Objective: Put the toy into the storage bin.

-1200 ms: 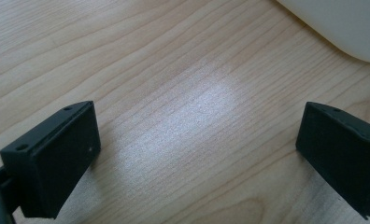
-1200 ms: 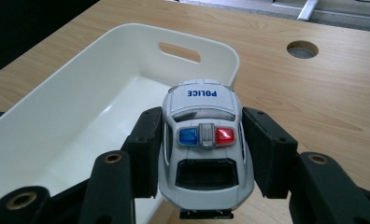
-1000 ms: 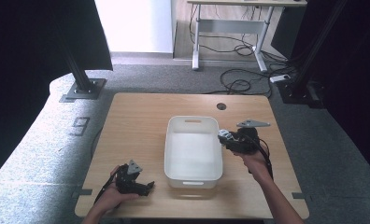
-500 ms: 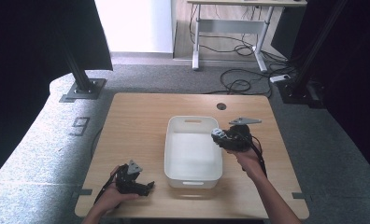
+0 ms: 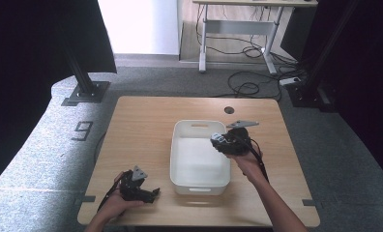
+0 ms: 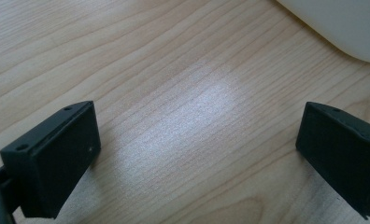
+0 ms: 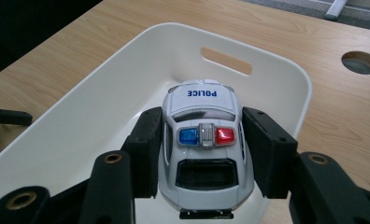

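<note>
Toy police car (image 7: 204, 154) sat clamped by its sides between the jaws of the right hand-held gripper (image 7: 202, 156), held over the white bin's (image 7: 103, 107) right rim, nose toward the far handle slot. Left hand-held gripper (image 5: 140, 189) rested low on the tabletop (image 5: 141, 125) near the bin's front-left corner, jaws wide apart, nothing between them.
</note>
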Demonstrator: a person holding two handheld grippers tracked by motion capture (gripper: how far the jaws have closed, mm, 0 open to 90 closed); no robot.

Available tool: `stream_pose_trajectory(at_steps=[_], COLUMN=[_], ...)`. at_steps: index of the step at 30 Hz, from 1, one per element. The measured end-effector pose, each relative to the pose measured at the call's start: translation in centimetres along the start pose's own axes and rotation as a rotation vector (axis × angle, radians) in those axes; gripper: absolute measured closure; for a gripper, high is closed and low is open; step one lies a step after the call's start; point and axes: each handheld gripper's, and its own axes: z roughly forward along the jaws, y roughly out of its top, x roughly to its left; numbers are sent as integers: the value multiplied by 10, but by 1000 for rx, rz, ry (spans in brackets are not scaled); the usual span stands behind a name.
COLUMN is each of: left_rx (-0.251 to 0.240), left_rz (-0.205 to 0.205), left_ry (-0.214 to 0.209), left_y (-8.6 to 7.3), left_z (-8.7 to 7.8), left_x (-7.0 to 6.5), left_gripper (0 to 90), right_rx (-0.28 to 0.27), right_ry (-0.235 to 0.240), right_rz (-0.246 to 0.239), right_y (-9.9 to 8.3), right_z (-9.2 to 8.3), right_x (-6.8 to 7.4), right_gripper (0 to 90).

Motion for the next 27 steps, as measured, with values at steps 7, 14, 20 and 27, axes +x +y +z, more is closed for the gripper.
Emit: stream_pose_trajectory(at_steps=[7, 14, 20, 27], left_rx=[0, 0, 0, 0], left_rz=[1, 0, 0, 2], left_ry=[0, 0, 0, -2], left_y=[0, 0, 0, -1], left_z=[0, 0, 0, 0], left_x=[0, 0, 0, 0], left_gripper=[0, 0, 0, 1], right_rx=[13, 36, 70, 105], right_ry=[6, 0, -8, 0], right_rz=[-3, 0, -9, -18], right_y=[6, 10, 12, 15], right_z=[13, 27, 44, 67], right_x=[9, 15, 23, 35], right_gripper=[502, 502, 502, 502])
